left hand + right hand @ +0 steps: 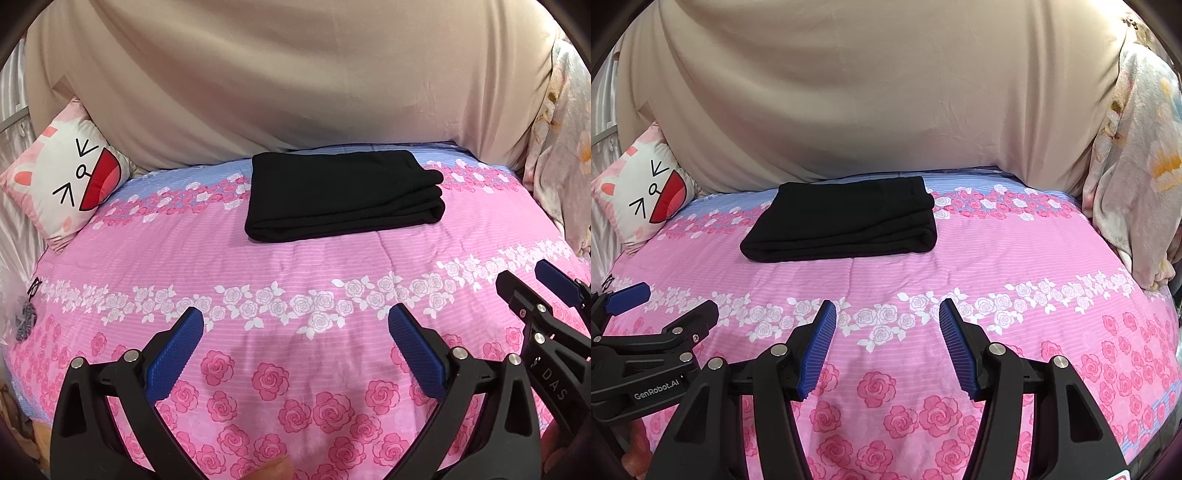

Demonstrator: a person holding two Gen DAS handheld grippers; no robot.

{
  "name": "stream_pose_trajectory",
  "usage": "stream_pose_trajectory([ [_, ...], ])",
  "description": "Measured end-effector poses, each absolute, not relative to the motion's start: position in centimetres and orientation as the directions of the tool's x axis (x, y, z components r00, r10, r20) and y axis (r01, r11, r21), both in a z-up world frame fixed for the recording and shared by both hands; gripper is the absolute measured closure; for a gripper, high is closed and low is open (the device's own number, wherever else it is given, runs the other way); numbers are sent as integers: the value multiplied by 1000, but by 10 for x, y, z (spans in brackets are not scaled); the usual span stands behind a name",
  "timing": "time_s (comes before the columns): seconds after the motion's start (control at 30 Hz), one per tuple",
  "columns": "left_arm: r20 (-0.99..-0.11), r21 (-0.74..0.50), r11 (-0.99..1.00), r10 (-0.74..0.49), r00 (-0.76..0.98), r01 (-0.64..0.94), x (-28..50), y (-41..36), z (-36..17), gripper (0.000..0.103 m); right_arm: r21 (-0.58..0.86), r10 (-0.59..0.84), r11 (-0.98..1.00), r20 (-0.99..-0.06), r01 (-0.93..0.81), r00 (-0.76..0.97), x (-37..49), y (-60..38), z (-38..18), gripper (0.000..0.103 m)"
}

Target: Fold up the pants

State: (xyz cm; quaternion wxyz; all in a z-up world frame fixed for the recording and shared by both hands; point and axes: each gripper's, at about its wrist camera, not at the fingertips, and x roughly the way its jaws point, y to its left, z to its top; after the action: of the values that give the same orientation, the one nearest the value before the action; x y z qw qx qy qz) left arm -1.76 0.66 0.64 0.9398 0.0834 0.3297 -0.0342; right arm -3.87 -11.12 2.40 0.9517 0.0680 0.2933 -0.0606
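My left tool (pixel 295 332) and right tool (pixel 887 325) both gaped wide and empty, held back near me since the black pants (pixel 341 195) already lay folded (a compact stack) far across the bed (pixel 332 266), near the beige backdrop (pixel 295 81)

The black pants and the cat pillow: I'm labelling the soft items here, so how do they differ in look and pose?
The black pants are plain and dark; the cat pillow is white and pink with a cartoon face. The pants lie flat, folded in layers, on the pink floral bedspread; the pillow leans tilted at the bed's left edge. Neither is held: left gripper and right gripper are open.
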Motion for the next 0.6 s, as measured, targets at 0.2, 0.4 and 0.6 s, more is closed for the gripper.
stream_pose_trajectory([
  [0.2, -622, 139, 983, -5, 783, 117, -19, 7, 6, 5, 96, -73, 983, -566, 154, 821, -39, -112, 24, 46],
  [0.4, -622, 142, 983, -1, 783, 114, -19, 8, 5, 5, 92, -79, 983, -560, 157, 825, -41, -113, 27, 46],
  [0.6, -623, 144, 983, 0, 782, 114, -19, 8, 5, 5, 88, -87, 983, -558, 163, 825, -41, -111, 29, 46],
])
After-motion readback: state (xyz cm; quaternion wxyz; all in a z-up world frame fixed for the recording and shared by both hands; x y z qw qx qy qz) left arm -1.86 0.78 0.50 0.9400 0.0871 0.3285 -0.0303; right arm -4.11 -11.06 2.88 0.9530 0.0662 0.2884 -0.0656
